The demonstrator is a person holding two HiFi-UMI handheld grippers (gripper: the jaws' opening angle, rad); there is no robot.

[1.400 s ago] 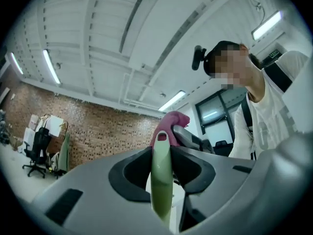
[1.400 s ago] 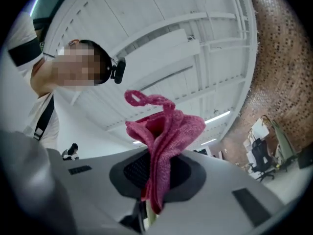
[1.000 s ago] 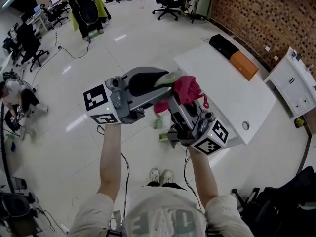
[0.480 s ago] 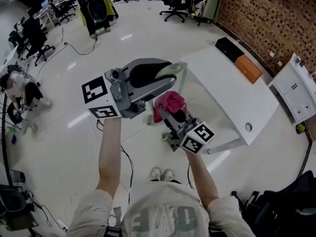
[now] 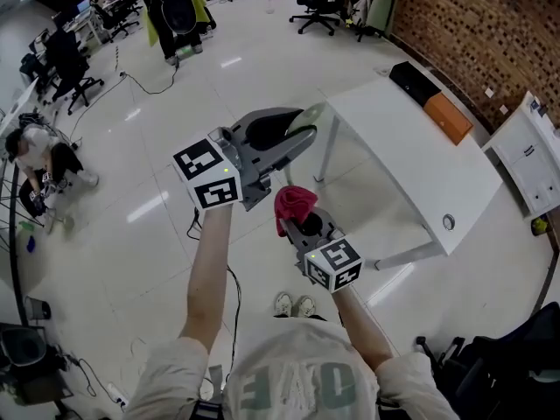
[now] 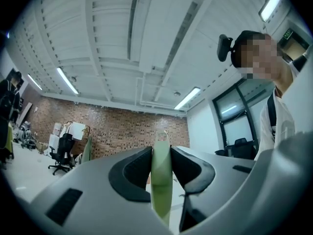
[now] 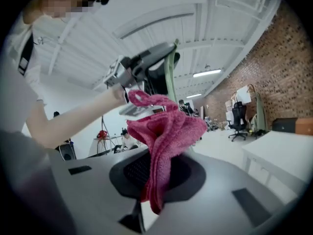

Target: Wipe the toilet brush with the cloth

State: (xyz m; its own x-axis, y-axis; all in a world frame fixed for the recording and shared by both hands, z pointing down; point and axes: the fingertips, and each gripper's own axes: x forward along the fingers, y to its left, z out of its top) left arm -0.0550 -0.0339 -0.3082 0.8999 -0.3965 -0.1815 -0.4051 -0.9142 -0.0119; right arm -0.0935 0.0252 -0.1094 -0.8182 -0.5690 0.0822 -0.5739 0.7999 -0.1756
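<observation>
**A:** Where is the toilet brush?

**B:** In mid-air, above the floor and not on any surface. The left claw is clamped narrow on its pale green handle, with a dark pad pressed flat against each side. The left gripper view shows the handle standing up between them like a thin blade. The bristle end I cannot make out in any view.

**A:** And the cloth?

**B:** It is crimson and bunched, pinched in the right claw. The jaws are closed on a fold of it. The rest billows out above the tips, and a small tail hangs below.

**A:** Is the cloth on the brush?

**B:** I cannot tell. In the head view it sits just below the left claw and a little nearer the person. In the right gripper view the green handle rises right behind the top of the bundle — close, but whether they touch is unclear.

**A:** How do the two hands sit?

**B:** Both arms reach forward. The left is higher and further out, the right lower and nearer the body.

**A:** What is around them?

**B:** A white worktop stands to the right and carries a black box and an orange box. A brick wall runs behind it. Someone crouches on the floor far to the left.
</observation>
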